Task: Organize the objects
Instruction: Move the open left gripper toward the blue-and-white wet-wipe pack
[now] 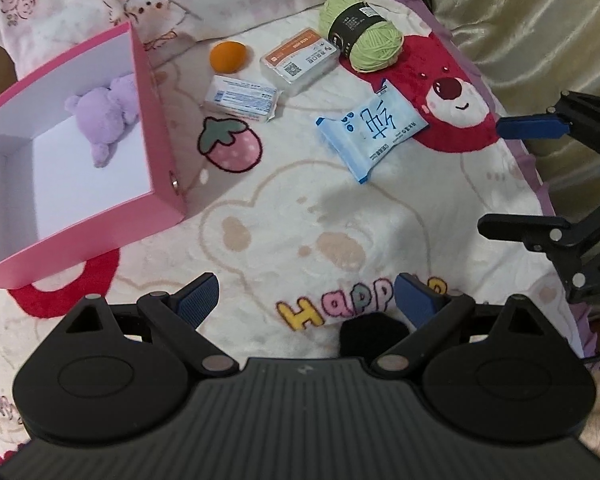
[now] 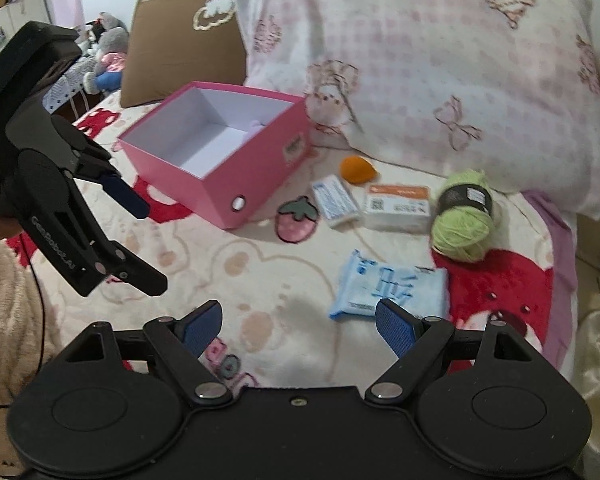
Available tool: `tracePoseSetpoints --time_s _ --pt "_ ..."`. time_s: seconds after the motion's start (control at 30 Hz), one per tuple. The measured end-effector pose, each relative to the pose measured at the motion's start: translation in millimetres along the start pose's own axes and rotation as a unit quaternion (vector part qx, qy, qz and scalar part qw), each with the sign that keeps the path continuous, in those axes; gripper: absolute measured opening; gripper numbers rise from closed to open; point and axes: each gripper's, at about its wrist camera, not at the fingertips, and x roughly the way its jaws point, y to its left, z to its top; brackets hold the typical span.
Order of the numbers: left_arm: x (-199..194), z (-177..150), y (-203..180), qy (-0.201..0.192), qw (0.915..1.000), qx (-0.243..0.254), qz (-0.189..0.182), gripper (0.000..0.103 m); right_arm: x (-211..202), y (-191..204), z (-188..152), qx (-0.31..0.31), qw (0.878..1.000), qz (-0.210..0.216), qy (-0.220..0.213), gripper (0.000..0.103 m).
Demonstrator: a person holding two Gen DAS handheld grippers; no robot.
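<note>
An open pink box (image 1: pixel 162 140) (image 2: pixel 240 176) stands on the bed at the left, with a purple plush toy (image 1: pixel 106 110) inside. On the blanket lie a blue tissue pack (image 1: pixel 370 126) (image 2: pixel 392 286), a green yarn ball (image 1: pixel 362 32) (image 2: pixel 462 216), an orange-labelled white case (image 1: pixel 302 58) (image 2: pixel 398 206), a small white packet (image 1: pixel 242 98) (image 2: pixel 336 200) and an orange sponge (image 1: pixel 228 55) (image 2: pixel 356 169). My left gripper (image 1: pixel 306 300) (image 2: pixel 146 240) is open and empty, right of the box. My right gripper (image 2: pixel 298 326) (image 1: pixel 496 176) is open and empty, just short of the tissue pack.
A cream cartoon blanket (image 1: pixel 300 220) covers the bed. A pink patterned pillow (image 2: pixel 440 60) lies behind the objects and a brown cushion (image 2: pixel 180 40) behind the box. The bed's right edge (image 1: pixel 540 184) drops off beside gold fabric.
</note>
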Motion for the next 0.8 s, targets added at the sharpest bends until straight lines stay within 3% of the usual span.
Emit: tracePoseSetpoints --time_s 0.3,0.53,0.8 --pt "35 16 -7 -0.012 0.9990 -0.038 -0.019 0.095 21 -35 -11 0.020 0.999 -0.029 0.011 0.087" --pt "55 28 -13 -0.006 0.9983 -0.051 -0.027 0.095 31 -62 -16 0.054 0.998 -0.032 0.002 0.087" --pt "64 35 -17 -0.025 0.9968 -0.073 -0.021 0.094 44 -85 -18 0.091 0.995 -0.014 -0.022 0.087"
